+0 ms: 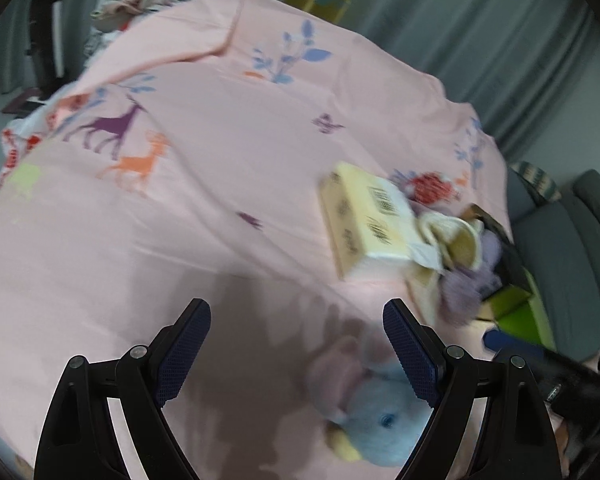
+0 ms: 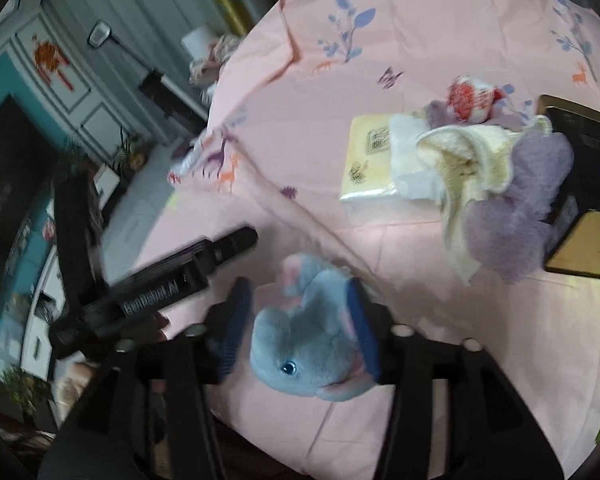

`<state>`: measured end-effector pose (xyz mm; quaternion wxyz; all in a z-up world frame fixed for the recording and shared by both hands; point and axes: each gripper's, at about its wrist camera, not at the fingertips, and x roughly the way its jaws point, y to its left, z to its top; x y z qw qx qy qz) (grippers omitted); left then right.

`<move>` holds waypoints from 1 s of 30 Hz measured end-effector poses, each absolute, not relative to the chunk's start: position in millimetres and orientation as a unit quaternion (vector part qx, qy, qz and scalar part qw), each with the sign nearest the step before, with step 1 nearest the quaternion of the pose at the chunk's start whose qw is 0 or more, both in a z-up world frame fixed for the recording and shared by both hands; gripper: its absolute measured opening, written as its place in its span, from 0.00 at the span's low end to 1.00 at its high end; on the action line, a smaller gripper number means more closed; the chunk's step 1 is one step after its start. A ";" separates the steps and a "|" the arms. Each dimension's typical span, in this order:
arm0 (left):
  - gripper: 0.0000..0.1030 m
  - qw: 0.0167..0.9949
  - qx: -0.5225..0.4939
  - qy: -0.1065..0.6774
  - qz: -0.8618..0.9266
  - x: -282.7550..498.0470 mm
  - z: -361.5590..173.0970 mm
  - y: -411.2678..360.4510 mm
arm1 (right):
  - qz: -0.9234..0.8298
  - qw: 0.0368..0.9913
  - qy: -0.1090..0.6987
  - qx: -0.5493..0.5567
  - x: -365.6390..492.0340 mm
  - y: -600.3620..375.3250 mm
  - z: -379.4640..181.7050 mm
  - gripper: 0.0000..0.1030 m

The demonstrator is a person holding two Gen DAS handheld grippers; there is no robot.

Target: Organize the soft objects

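Note:
A blue plush elephant with pink ears [image 2: 312, 344] sits between the fingers of my right gripper [image 2: 300, 320], which is shut on it above the pink bedsheet [image 2: 400, 32]. The same plush shows in the left wrist view [image 1: 380, 420], low beside my right finger. My left gripper [image 1: 296, 324] is open and empty over the sheet. A pile of soft things lies further on: a cream knitted cloth [image 2: 464, 156], a purple plush [image 2: 516, 208], a red-and-white soft ball [image 2: 470, 98] and a yellow tissue pack [image 2: 370, 156].
A dark box [image 2: 580, 148] with a tan flap [image 2: 588, 244] stands at the right edge of the bed. A green box [image 1: 512, 304] lies by the pile. A grey sofa [image 1: 572, 232] is to the right. Curtains and a cabinet with a television [image 2: 8, 184] stand beyond.

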<state>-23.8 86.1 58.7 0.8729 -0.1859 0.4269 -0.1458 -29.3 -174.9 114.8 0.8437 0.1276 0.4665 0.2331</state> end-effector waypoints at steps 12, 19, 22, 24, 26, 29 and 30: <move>0.96 0.823 -0.221 0.461 -0.247 -43.4 61.5 54.8 | 0.208 0.824 0.489 0.198 -25.2 -214.0 88.0 0.82; 0.96 0.827 -0.193 0.475 -0.231 -57.8 49.9 38.5 | 0.202 0.813 0.502 0.216 -14.5 -211.4 66.7 0.76; 0.96 0.833 -0.177 0.472 -0.229 -63.7 46.0 29.9 | 0.225 0.796 0.514 0.225 -9.4 -204.8 58.1 0.71; 0.86 0.836 -0.167 0.471 -0.226 -66.2 42.5 23.7 | 0.233 0.792 0.515 0.231 -6.2 -199.3 52.3 0.66; 0.74 0.842 -0.161 0.468 -0.216 -66.8 40.5 20.0 | 0.232 0.787 0.523 0.231 -2.1 -196.3 44.6 0.55; 0.63 0.857 -0.144 0.455 -0.193 -67.0 41.7 17.0 | 0.243 0.771 0.532 0.251 0.5 -193.6 33.4 0.43; 0.63 0.858 -0.147 0.453 -0.194 -67.0 43.6 17.1 | 0.242 0.775 0.529 0.247 -1.2 -193.3 35.0 0.43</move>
